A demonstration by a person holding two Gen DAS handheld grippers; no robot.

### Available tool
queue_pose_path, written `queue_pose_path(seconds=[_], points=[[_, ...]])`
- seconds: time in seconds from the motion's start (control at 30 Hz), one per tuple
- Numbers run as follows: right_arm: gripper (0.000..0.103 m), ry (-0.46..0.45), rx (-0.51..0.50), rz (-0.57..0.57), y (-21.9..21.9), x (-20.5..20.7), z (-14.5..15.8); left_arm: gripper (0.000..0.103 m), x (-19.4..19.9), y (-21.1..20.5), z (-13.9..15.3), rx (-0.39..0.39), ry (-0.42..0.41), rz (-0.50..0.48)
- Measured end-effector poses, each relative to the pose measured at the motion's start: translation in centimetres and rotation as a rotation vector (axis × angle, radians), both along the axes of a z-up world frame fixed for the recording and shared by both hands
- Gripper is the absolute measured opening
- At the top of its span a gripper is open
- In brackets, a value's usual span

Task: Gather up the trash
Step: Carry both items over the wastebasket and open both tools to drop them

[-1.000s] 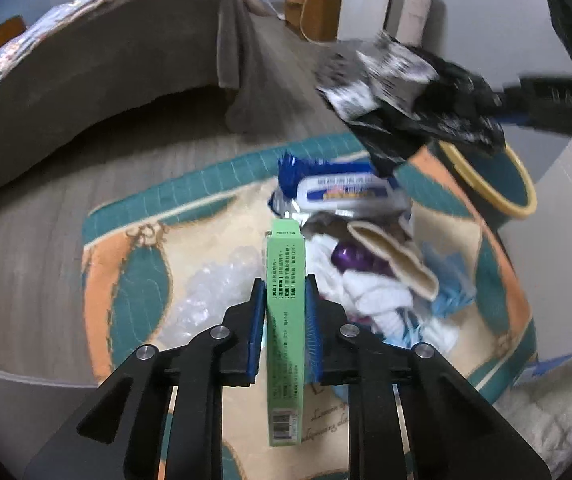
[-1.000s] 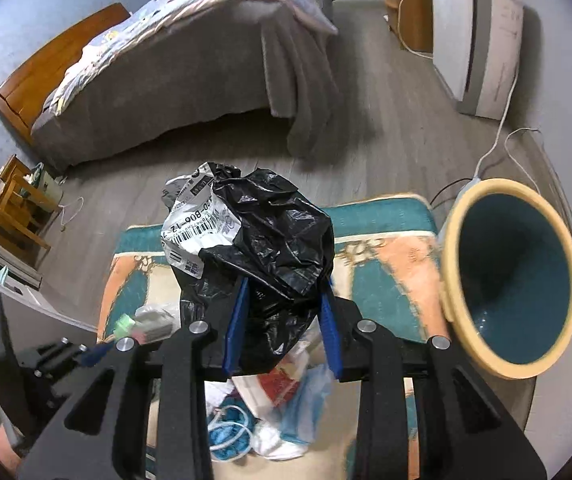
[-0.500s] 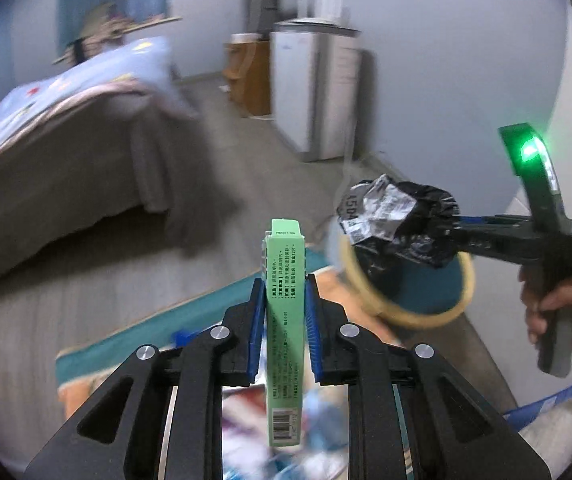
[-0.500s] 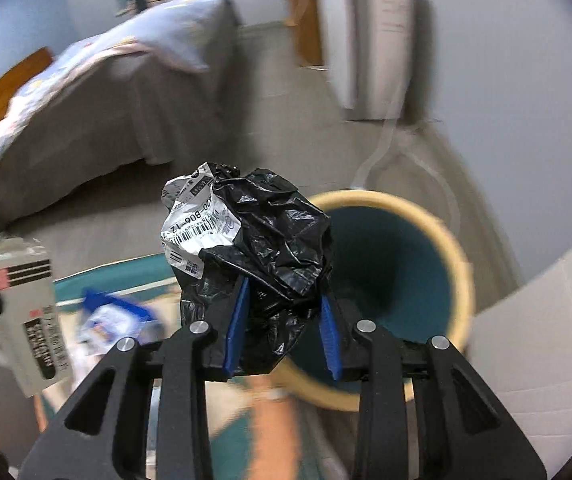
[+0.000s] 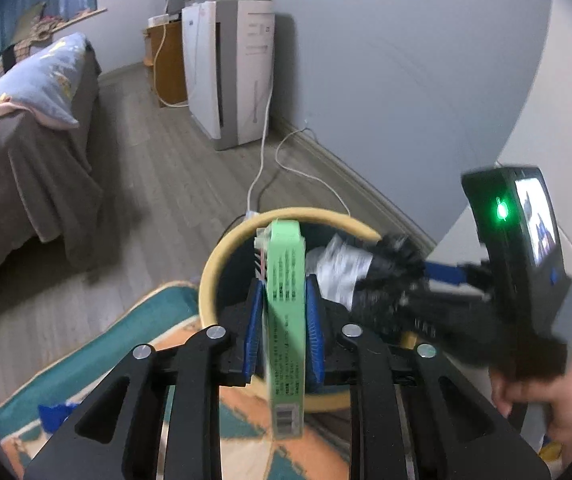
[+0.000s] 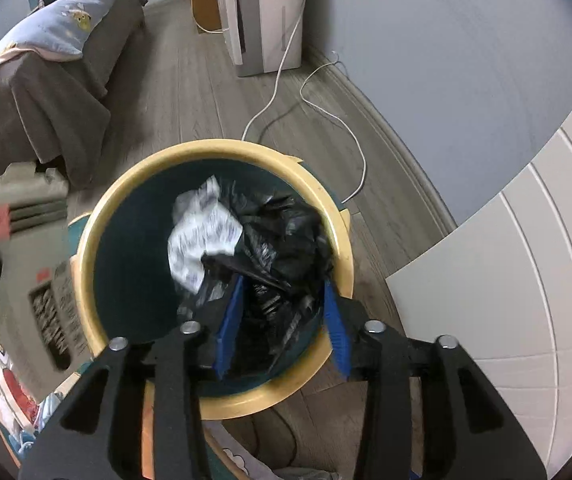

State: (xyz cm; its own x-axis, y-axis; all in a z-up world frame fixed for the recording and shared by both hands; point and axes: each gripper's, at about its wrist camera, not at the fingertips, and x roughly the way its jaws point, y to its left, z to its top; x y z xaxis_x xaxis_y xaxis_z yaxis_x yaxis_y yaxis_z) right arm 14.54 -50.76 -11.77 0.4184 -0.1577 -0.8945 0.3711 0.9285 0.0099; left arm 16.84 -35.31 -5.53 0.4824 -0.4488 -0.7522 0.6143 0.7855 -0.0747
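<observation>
A round bin [image 6: 85,240] with a yellow rim and dark teal inside stands on the floor; it also shows in the left wrist view [image 5: 209,272]. My right gripper [image 6: 281,304] is over its mouth, and its jaws look wider than before around the crumpled black bag with a white label [image 6: 261,240]. The bag also shows in the left wrist view [image 5: 370,276]. My left gripper [image 5: 283,304] is shut on an upright green carton [image 5: 286,320] just before the bin's near rim. The carton shows blurred in the right wrist view [image 6: 29,248].
A patterned teal and orange rug [image 5: 105,364] with leftover trash [image 6: 9,400] lies beside the bin. A bed [image 5: 17,152] is at left. A white appliance [image 5: 237,68] with a trailing cable [image 5: 261,164] stands by the wall. A white panel [image 6: 526,280] is at right.
Both grippers swung from the rug toward the bin. The right gripper now holds the bag over the bin's mouth with wider jaws. The left gripper brought the carton to the rim.
</observation>
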Motion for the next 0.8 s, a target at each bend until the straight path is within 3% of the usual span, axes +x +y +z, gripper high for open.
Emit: queue_pose_path(seconds=[0.1,0.27,0.33,0.47,0.57,0.8], points=[[0.05,-0.009,0.0,0.015,0.0,-0.2,0.2,0.045,0.4,0.3,0.1,-0.015,-0.007,0.004],[0.061,-0.025,0.032,0.017,-0.2,-0.2,0.4,0.054,0.2,2.3,0.7,-0.014,-0.019,0.036],[0.072,-0.037,0.036,0.022,0.2,-0.1,0.9,0.075,0.2,3.3,1.2,-0.016,-0.025,0.058],[0.095,-0.091,0.049,0.059,1.8,-0.2,2.7,0.092,-0.7,6.6,2.8,-0.006,-0.074,0.112],[0.097,-0.114,0.036,0.092,3.8,-0.3,4.0,0.096,-2.4,9.8,4.1,0.022,-0.123,0.155],[0.097,-0.118,-0.039,0.229,11.9,-1.1,6.6,0.097,-5.6,18.3,5.5,0.047,-0.134,0.301]])
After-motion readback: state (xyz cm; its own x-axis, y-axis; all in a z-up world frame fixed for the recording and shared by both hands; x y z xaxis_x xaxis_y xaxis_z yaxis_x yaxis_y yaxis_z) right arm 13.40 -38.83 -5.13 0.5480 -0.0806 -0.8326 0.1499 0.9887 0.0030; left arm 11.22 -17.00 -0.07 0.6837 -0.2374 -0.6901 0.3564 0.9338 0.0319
